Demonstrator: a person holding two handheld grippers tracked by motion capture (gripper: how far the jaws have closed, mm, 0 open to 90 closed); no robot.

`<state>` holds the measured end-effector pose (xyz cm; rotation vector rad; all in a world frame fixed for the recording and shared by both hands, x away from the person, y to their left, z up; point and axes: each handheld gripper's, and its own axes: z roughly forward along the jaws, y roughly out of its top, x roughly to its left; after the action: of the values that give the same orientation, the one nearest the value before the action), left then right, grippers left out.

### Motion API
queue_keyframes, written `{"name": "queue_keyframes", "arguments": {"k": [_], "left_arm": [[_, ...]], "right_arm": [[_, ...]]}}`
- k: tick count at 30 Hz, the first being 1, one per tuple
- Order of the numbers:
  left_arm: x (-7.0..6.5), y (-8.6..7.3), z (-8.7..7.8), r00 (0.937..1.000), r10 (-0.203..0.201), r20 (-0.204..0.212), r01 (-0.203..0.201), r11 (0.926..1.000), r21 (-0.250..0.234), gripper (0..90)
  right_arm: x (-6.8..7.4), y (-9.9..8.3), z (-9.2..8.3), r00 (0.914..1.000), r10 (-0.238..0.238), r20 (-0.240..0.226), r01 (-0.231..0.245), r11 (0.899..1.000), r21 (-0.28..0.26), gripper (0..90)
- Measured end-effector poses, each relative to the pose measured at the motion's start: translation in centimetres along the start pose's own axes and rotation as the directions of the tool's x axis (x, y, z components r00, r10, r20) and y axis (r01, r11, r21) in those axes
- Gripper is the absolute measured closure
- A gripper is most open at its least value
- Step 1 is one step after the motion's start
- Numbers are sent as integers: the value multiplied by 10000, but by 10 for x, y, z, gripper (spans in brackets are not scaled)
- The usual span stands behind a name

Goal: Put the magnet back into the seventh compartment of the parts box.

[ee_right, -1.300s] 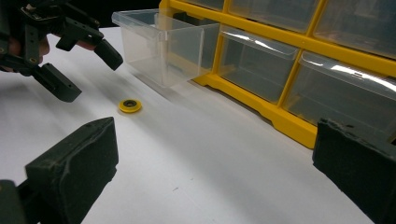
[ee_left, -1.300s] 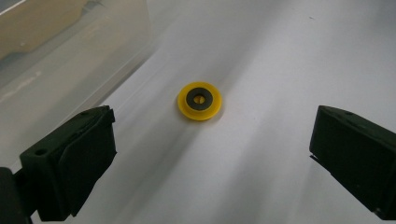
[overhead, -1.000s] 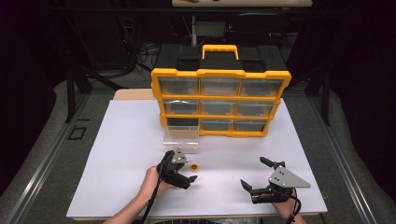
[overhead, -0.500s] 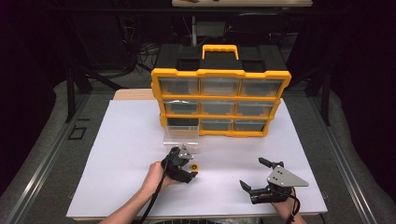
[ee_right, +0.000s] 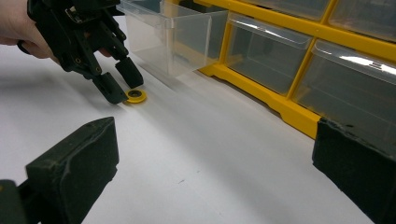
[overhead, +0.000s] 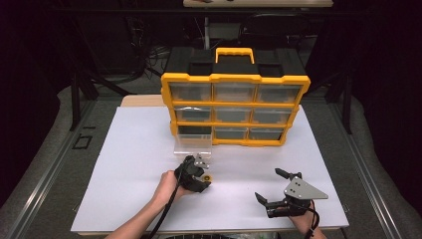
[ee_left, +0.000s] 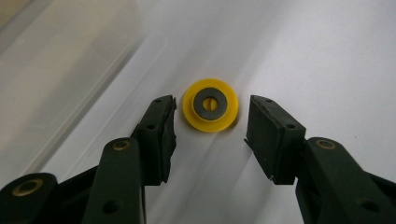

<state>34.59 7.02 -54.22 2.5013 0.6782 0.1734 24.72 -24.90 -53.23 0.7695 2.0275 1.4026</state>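
Drawer cabinet (overhead: 234, 107): yellow frame and handle, black top, clear colourless drawers; one clear drawer (overhead: 193, 143) pulled out at its lower left. Just in front of that drawer, a yellow disc (ee_left: 210, 105) with a dark grey ring at its centre, on a plain white worktop (overhead: 129, 164). Left gripper (ee_left: 211, 135) and right gripper (overhead: 272, 185): black jaws, the right carrying a grey plate.

text: none legible | labels: none | brands: none | numbers: none | signs: none
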Motion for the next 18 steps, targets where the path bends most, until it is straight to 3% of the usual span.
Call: {"name": "queue_keyframes", "arguments": {"k": [5,15,18], "left_arm": [[2,0,0,9998,-195,47,196,9998,-73,529],[1,9,6,9999,-162,-20,162,9999,53,558],[0,8,5,10000,-82,-13,82,10000,32,615]], "right_arm": [[0,0,0,10000,-28,12,28,10000,8,1],[0,0,0,10000,-7,85,7,10000,45,1],[0,0,0,10000,4,74,-4,10000,5,1]]}}
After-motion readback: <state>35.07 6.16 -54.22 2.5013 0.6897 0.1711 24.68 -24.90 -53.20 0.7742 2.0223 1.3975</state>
